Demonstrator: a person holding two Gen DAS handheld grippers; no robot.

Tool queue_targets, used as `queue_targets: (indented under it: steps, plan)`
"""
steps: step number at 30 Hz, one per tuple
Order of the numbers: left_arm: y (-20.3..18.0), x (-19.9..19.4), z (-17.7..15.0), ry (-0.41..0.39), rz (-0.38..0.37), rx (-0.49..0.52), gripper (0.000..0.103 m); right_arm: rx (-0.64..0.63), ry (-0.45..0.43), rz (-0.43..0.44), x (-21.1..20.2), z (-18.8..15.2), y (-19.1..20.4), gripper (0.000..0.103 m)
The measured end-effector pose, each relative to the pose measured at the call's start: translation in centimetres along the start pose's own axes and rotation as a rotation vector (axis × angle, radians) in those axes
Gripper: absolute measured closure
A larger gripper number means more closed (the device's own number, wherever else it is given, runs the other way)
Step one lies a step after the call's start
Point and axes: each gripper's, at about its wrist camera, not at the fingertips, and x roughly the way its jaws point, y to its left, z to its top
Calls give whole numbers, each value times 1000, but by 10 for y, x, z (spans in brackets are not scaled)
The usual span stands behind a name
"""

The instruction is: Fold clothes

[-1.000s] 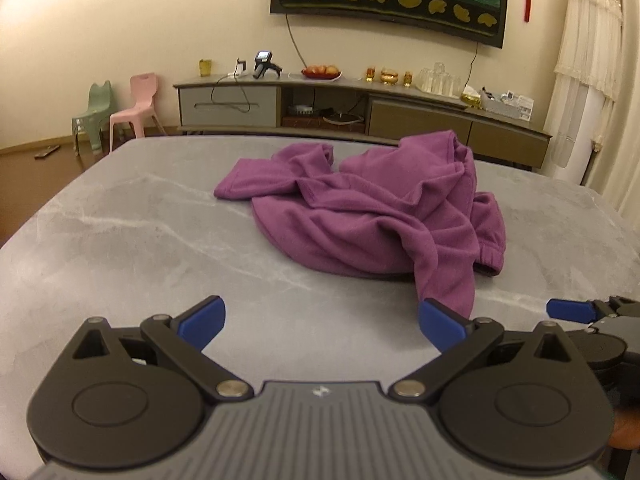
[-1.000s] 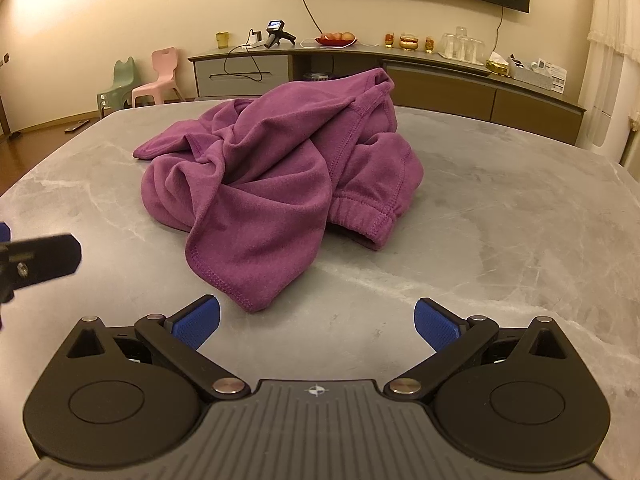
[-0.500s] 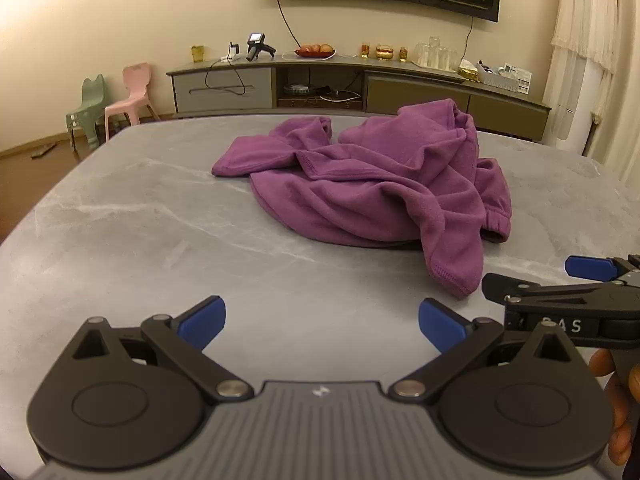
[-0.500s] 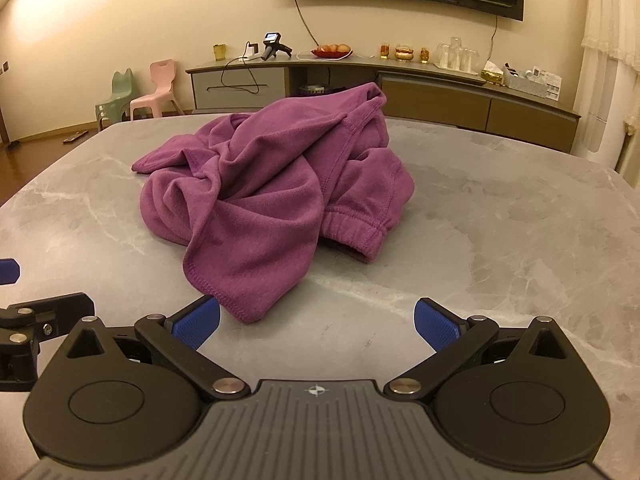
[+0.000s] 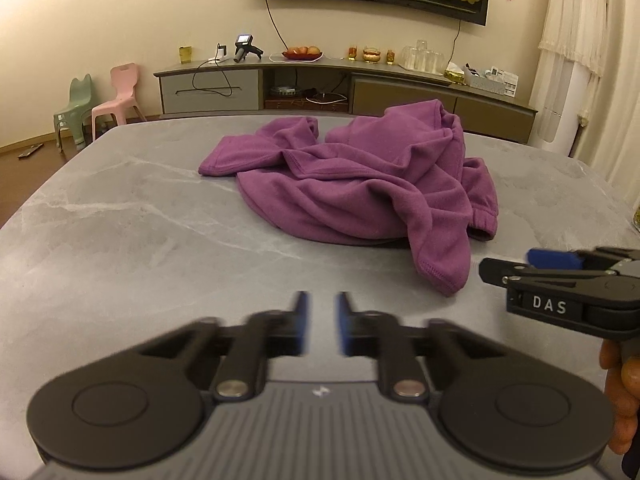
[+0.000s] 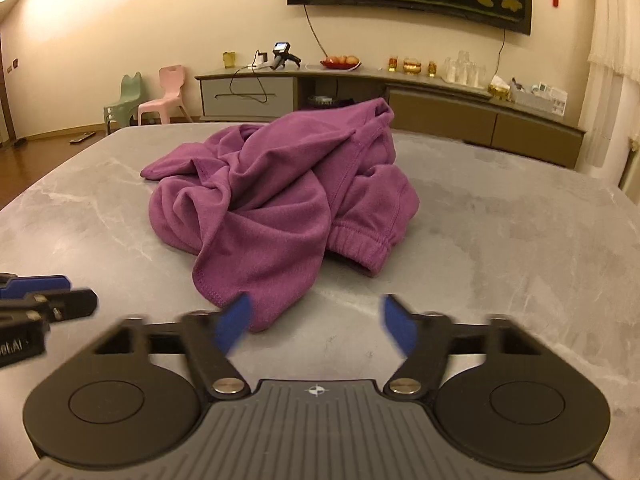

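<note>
Purple fleece, a crumpled garment (image 5: 360,184), is lying on the grey marbled table (image 5: 120,216) in the left wrist view, a little right of the middle. Its long axis is running from the far left, where a flat end is pointing left, to the near right, where a hemmed flap (image 5: 440,268) is pointing toward the camera. An elastic cuff is showing at the right edge of the heap. The left gripper (image 5: 320,324) is sitting over bare table near the camera, blurred, its blue pads almost together with only a narrow slit, and it is holding nothing. At the right edge the right gripper (image 5: 504,272) is coming in sideways, held by a hand (image 5: 620,392), and white letters "DAS" are readable on its body.

In the right wrist view, the garment (image 6: 280,192) is lying in the middle of the table (image 6: 520,240), the hemmed flap (image 6: 248,296) hanging nearest, the cuff to its right. The right gripper (image 6: 316,322) is closing, its jaws about half apart and blurred. The flap's edge is lying just behind the left pad, but whether the pad is touching it I cannot tell. Nothing is gripped. The left gripper (image 6: 60,292) is showing at the left edge; its label is not readable.
</note>
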Motion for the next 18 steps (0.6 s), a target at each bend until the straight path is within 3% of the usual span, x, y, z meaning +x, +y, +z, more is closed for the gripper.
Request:
queue_targets:
  steps: [4, 7, 18]
  plan:
    - [-2, -2, 0, -20, 11, 15, 103, -5, 10, 14, 1, -1, 1, 92]
    - [-3, -2, 0, -24, 17, 28, 103, -15, 0, 15, -2, 0, 2, 103]
    - [-1, -4, -1, -30, 20, 19, 103, -40, -11, 29, -7, 1, 7, 103]
